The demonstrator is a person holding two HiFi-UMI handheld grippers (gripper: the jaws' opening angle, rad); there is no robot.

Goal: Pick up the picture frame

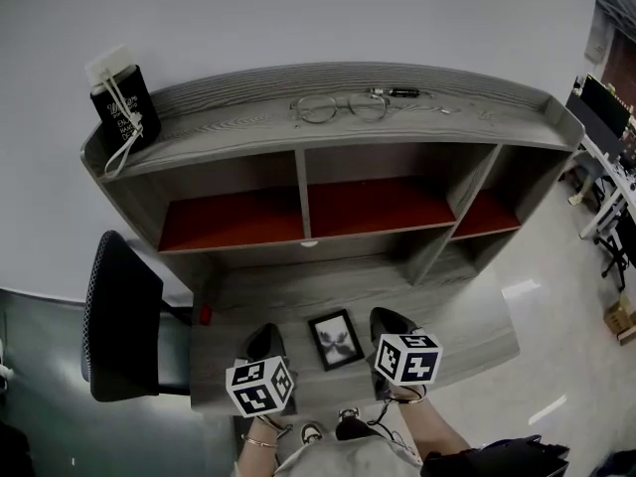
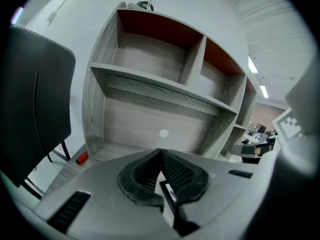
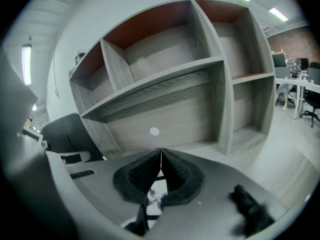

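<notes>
Left tongs (image 1: 265, 332), right tongs (image 1: 385, 317) closed (both empty) | picture frame (image 1: 335, 339) on desk (image 1: 467, 328)

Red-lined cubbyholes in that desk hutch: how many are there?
3, side by side under the top shelf: the left cubbyhole, the middle cubbyhole and the narrower right cubbyhole. None appears hidden.

Grey wood-grain desk (image 1: 467, 318) with hutch. On desktop: picture frame (image 1: 335, 339) between left gripper (image 1: 265, 334) and right gripper (image 1: 386, 318); small red object (image 1: 205, 315) ahead-left of left gripper. On hutch top (image 1: 487, 115), well ahead of both: glasses (image 1: 338, 107), pen (image 1: 395, 92); black box (image 1: 121, 102) with white cord far ahead-left.
</notes>
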